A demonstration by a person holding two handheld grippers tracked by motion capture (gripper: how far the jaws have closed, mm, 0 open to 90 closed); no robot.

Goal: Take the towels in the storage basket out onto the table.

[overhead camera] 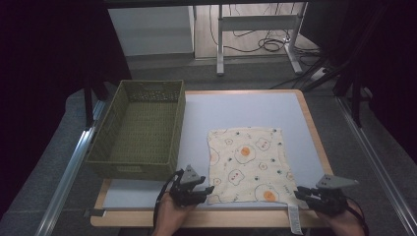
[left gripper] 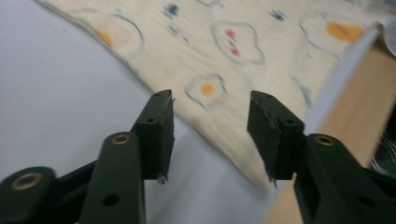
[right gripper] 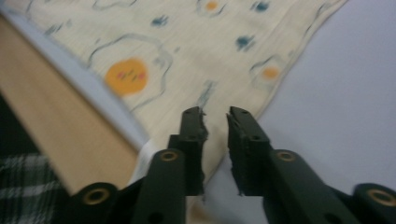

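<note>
While the cream egg-print cloth [overhead camera: 248, 164] lies flat on the pale surface [overhead camera: 236, 110], the left gripper [left gripper: 210, 135] hovers at its near corner, jaws apart (nothing between them). The right gripper [right gripper: 215, 140] at the other near corner has jaws slightly apart, gripping nothing.

The counter [overhead camera: 246, 105] has a pale lavender top with a light wooden edge, and fills the middle of the high view. Grey floor [overhead camera: 162, 69] stretches beyond it toward the top of the frame, where a white cabinet [overhead camera: 150, 32] stands upper left and a white metal desk frame [overhead camera: 258, 24] upper centre, black cables [overhead camera: 268, 44] coiled beneath it. Both upper corners lie in deep shadow
</note>
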